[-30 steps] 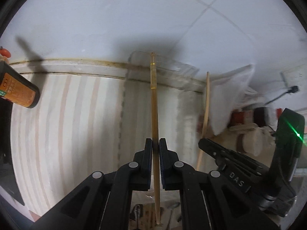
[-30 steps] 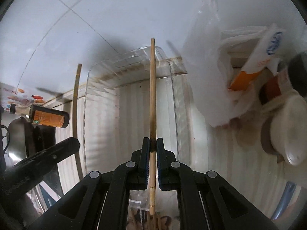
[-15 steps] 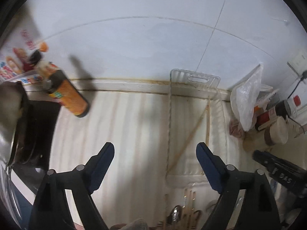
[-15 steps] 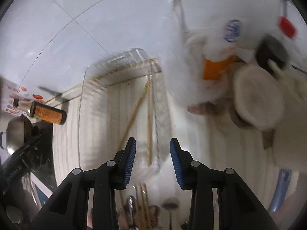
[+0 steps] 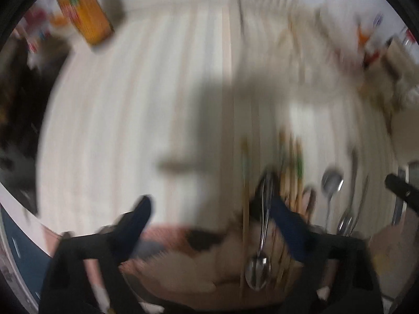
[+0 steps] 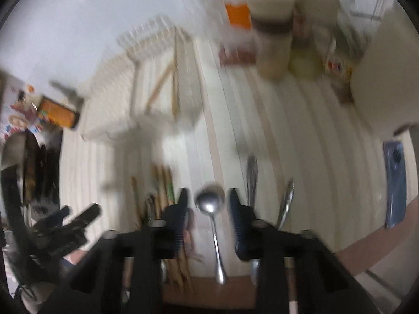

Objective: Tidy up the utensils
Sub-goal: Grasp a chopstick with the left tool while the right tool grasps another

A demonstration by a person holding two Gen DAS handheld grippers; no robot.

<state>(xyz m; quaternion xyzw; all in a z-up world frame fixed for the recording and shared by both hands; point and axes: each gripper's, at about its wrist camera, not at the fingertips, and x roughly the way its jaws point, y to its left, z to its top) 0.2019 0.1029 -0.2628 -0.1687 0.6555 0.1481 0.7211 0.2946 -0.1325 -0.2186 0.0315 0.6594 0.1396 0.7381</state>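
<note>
Both views are motion-blurred. My left gripper (image 5: 209,206) is open wide and empty above the striped cloth. A bundle of chopsticks (image 5: 289,172) and a metal spoon (image 5: 262,235) lie by its right finger. My right gripper (image 6: 208,201) is open, with a metal spoon (image 6: 212,217) lying between its fingers, not gripped. More chopsticks (image 6: 162,183) lie to its left, other metal cutlery (image 6: 285,204) to its right. A clear plastic tray (image 6: 146,83) at the back holds two chopsticks (image 6: 167,83); it also shows in the left wrist view (image 5: 264,5).
An orange bottle (image 5: 86,21) lies at the back left; it shows too in the right wrist view (image 6: 57,112). Jars and bags (image 6: 275,26) crowd the back right. A blue object (image 6: 394,183) lies at the right edge. Dark cookware (image 6: 31,172) is at the left.
Both grippers let go of their chopsticks, which now lie in the clear tray. Both opened, pulled back and tilted down toward the loose utensils at the near edge.
</note>
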